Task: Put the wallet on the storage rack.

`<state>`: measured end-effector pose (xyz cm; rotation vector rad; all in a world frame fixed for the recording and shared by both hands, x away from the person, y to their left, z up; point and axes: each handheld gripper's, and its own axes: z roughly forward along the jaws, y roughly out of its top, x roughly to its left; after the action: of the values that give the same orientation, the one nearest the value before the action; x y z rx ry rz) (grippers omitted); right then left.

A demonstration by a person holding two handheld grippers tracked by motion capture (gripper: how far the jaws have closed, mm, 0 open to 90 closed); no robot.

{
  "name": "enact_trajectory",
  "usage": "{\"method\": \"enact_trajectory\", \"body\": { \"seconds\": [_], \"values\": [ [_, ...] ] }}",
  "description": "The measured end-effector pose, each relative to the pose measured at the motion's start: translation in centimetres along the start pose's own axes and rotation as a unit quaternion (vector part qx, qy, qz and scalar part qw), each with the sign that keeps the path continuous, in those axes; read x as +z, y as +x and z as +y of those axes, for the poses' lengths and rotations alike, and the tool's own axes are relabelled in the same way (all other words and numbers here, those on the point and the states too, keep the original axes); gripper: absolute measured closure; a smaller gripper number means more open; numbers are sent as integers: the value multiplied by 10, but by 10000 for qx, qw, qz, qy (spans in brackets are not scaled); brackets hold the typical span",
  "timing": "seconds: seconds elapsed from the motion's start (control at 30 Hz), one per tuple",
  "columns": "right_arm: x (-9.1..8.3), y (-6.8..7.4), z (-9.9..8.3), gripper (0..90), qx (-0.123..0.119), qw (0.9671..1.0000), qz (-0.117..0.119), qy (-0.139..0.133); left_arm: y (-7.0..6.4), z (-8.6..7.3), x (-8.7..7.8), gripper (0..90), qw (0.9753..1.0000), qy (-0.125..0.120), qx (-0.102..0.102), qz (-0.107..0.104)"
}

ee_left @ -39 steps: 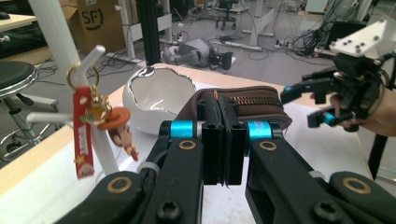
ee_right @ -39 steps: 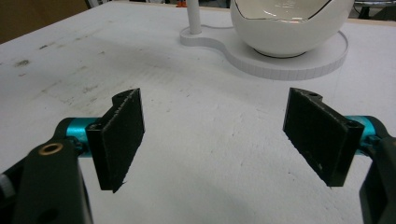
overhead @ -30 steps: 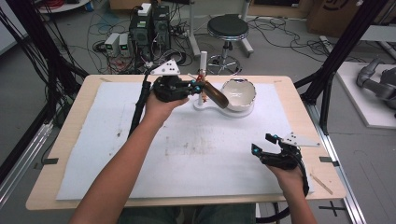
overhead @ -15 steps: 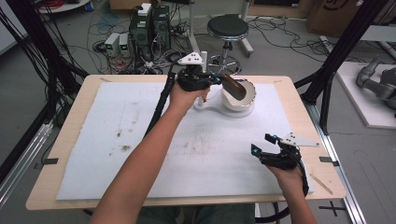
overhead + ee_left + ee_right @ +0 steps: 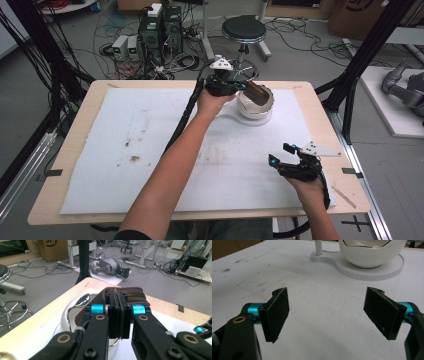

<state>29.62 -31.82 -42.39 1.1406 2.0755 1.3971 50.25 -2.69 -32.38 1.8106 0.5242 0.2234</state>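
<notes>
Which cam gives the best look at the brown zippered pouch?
Left gripper view: the brown zippered pouch sits close up, its zipper visible, pinched in the left gripper over the white bowl. High view shows the pouch small, above the bowl. Right gripper view shows the bowl's lower part.

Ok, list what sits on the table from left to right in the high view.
Dirt stains on the white mat → left gripper pinching a brown zipped pouch → white bowl → right gripper, open above the mat.
</notes>
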Motion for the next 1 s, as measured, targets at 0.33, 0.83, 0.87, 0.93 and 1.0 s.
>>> {"method": "enact_trajectory", "body": {
  "seconds": [0.33, 0.83, 0.87, 0.93, 1.0],
  "values": [
    [1, 0, -1, 208, -26, 10000, -4, 45, 5, -20, 29, 880, 9979, 611, -13, 218],
    [2, 3, 0, 208, -45, 10000, 19, 52, -6, -12, -17, 373, 9990, 386, -85, 231],
    [2, 3, 0, 208, -49, 10000, 16, 51, -7, -14, -24, 367, 9993, 339, -98, 112],
    [2, 2, 0, 208, -53, 10000, 5, 49, -8, -17, -37, 364, 9994, 301, -127, 87],
    [1, 2, -1, 208, -37, 10000, -16, 67, -9, -21, -50, 344, 9995, 308, -107, 19]
  ]
}}
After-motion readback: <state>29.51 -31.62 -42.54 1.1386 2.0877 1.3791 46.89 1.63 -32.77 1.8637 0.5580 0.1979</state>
